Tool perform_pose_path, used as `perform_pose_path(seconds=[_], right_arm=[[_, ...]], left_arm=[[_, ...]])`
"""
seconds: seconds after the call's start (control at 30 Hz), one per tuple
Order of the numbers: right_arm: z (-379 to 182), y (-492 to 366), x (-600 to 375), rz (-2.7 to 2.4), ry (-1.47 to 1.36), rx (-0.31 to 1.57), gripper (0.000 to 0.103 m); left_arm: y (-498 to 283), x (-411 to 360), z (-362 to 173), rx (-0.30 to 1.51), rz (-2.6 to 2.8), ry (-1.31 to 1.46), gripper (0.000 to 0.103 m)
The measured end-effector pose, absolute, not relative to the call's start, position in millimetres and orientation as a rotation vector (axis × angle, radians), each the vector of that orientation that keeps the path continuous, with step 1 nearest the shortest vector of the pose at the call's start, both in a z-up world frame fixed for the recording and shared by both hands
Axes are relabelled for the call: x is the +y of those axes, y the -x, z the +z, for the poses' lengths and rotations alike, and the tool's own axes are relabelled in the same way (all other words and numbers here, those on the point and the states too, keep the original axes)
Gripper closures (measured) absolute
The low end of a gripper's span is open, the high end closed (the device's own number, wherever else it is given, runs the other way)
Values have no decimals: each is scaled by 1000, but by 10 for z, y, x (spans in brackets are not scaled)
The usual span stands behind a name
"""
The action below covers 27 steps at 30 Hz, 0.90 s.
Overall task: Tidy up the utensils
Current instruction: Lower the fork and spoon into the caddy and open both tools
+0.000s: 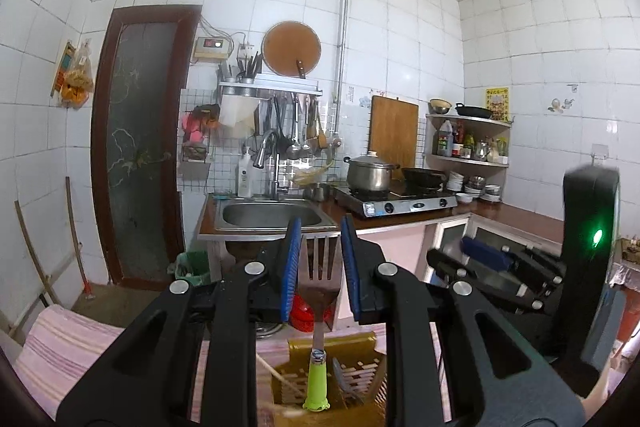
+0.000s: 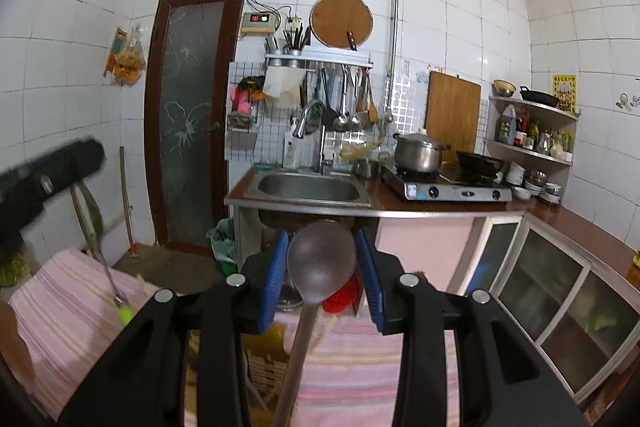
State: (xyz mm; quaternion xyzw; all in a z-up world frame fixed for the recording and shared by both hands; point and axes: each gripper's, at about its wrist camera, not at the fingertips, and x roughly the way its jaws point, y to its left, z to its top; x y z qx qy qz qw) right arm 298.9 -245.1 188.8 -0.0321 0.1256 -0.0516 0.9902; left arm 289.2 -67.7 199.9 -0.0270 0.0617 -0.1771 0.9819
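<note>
Item one: left gripper [image 1: 319, 269], black frame with blue pads. A slotted metal spatula with a lime-green handle [image 1: 319, 293] stands between the pads, head up, handle end down over a yellow-brown slatted utensil holder [image 1: 352, 379]. Gaps show on both sides of the blade, so a firm clamp cannot be confirmed; the jaws stand about blade-wide.

Item two: right gripper [image 2: 322, 269], same build. A long grey metal ladle-spoon [image 2: 320, 259] sits bowl-up between the blue pads, its handle running down toward the camera. The bowl nearly fills the gap; whether it is pinched cannot be told.

Item three: pink striped cloth [image 2: 360, 367] over the table, holder resting on it.

Step in hand, by judgement: both utensils are poised above the holder, mid-sorting.

Next move calls for: lowering each handle-first into a compartment, keeping shafts upright, avoiding the chopsticks [image 1: 276, 373] already inside.
</note>
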Motion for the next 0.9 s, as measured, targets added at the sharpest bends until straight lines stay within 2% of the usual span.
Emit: perform_pose_path(seconds=[0.27,0.63,0.7,0.73,0.77,0.8,0.87,0.9], right_arm=[[1473,-3396,-2409,-95,43,255,67],[879,-3396,-2475,-94,48,297,67],[837,-3368,-2491,-94,58,307,66],[827,-3353,-2489,-100,69,313,61],[837,-3318,-2498,-107,79,320,55],[850,-3284,-2504,-111,79,320,43],[931,-3175,-2537,-121,82,324,37],[968,-3125,-2553,-127,85,329,32]], left_arm=[[-3224,-705,1576,187,-333,25,84],[-3314,-517,1230,279,-276,53,83],[-3271,-470,1264,298,-267,63,71],[-3228,-437,1301,296,-262,69,66],[-3186,-415,1335,289,-257,73,52],[-3102,-369,1394,275,-245,75,35],[-2907,-265,1513,235,-224,81,19],[-2814,-212,1560,219,-218,85,14]])
